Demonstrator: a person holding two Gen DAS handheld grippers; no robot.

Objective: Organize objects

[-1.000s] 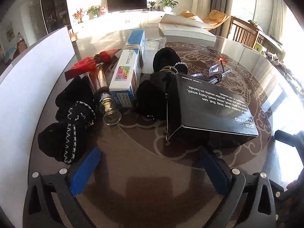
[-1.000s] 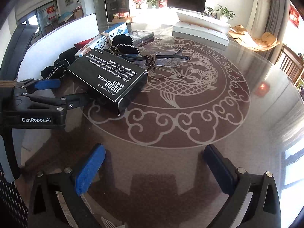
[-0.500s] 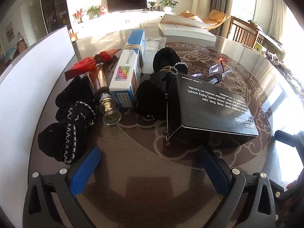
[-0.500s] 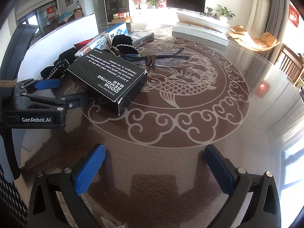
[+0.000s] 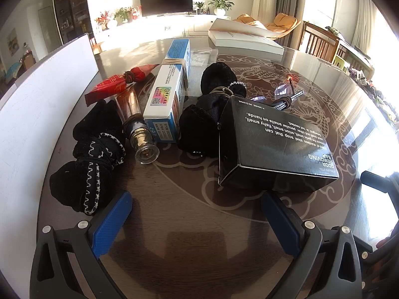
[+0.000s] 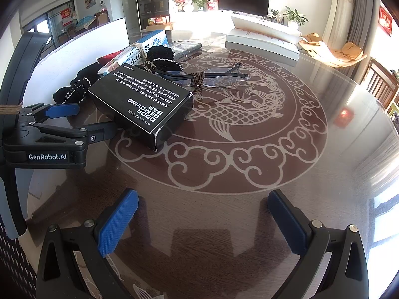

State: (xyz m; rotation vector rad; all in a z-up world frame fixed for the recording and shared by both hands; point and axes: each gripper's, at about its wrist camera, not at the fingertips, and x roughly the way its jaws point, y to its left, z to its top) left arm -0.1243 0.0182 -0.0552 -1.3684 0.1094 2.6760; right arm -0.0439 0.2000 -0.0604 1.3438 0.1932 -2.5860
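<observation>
Your left hand-held gripper & right hand-held gripper both spread wide, nothing held, over table. Black box at 1 o'clock of left.

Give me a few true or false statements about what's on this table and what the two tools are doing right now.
1. Both tools, left tool and right tool, are open and hold nothing. True.
2. The black box stands on end. False: it lies flat on the table.
3. The blue and white carton lies between two black fabric bundles. True.
4. The glasses are gripped by the right tool. False: they lie on the table beyond the black box.
</observation>
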